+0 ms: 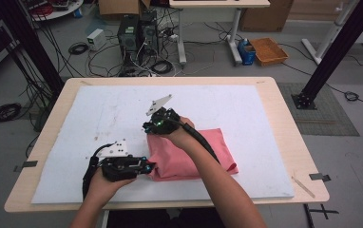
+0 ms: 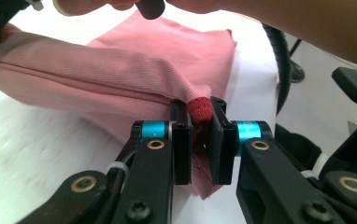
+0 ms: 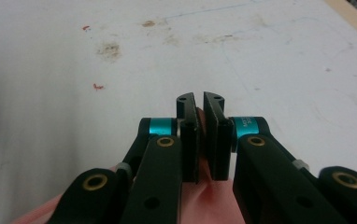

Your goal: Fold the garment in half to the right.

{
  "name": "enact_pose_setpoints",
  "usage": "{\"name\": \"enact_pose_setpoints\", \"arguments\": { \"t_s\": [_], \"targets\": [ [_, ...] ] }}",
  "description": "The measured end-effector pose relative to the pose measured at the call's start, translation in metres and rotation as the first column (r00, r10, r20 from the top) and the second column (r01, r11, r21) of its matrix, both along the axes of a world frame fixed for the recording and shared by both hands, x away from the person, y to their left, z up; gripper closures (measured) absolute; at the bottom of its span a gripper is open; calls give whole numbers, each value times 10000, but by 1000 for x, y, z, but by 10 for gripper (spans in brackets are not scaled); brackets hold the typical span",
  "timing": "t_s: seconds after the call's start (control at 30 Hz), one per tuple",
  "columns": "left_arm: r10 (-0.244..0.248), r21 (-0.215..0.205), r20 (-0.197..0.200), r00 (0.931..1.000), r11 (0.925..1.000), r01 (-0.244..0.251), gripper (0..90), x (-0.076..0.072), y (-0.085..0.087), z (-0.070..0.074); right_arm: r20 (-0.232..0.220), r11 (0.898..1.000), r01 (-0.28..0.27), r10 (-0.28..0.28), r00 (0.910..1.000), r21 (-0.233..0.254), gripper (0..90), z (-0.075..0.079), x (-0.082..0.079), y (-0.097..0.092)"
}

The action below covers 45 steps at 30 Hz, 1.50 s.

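Nearest to me, my left gripper sits low at the front of the surface, held in the left hand, its cable looping back beside the wrist. In the left gripper view its jaws are drawn in tight on a bunched corner of the pink cloth; a small red roll of fabric pokes up between them and more cloth hangs below the pinch.

The pink cloth lies folded on the white mat a little right of the surface's middle, its near left corner meeting my left gripper and its far left corner under my right gripper. From the left gripper view the folded layers run away from the jaws, with a thick rolled edge along the near side.

Farther out, my right gripper is at the cloth's far left corner, the right hand wrapped around it and the forearm crossing over the cloth. The grey plate on top tilts up and away. In the right gripper view the right gripper has its jaws nearly together with a strip of pink fabric caught between them, and stained white mat stretches ahead.

Beyond the surface, on the floor, I see computer towers, tangled cables and an orange tray.
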<state>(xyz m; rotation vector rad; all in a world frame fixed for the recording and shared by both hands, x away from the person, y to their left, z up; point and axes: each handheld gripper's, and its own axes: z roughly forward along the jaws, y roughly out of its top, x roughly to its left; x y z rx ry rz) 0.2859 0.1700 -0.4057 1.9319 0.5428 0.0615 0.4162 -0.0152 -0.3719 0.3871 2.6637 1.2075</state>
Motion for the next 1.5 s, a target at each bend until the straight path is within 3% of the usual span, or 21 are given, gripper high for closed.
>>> {"name": "enact_pose_setpoints", "arguments": {
  "t_s": [0.13, 0.37, 0.5, 0.6, 0.83, 1.13, 1.5],
  "targets": [
    [-433, -213, -89, 9990, 9988, 431, 815, 8, -19, 4, 94, 9998, 139, -141, 9999, 173, 857, 5, -1, -21],
    [-932, -217, -106, 9956, 9954, 929, 815, 18, -48, 13, 163, 9977, 586, -592, 9981, 352, 856, 9, -1, -59],
    [-1189, -7, -112, 9928, 9929, 1189, 815, 24, -69, 19, 122, 9955, 823, -830, 9965, 477, 856, 9, -2, -74],
    [-1365, 129, -173, 9905, 9905, 1368, 815, 29, -84, 20, 129, 9923, 1120, -1129, 9935, 524, 856, 7, -2, -96],
    [-1629, 328, -353, 9860, 9859, 1641, 815, 40, -123, 18, 1, 9817, 1793, -1797, 9837, 637, 856, -1, -1, -136],
    [-1820, 704, -706, 9808, 9799, 1869, 815, 53, -171, 7, -109, 9685, 2441, -2439, 9697, 497, 856, -16, 1, -171],
    [-1888, 1023, -984, 9771, 9747, 1987, 815, 60, -200, -7, -399, 9554, 2928, -2913, 9558, 392, 856, -32, 3, -195]
  ]
}}
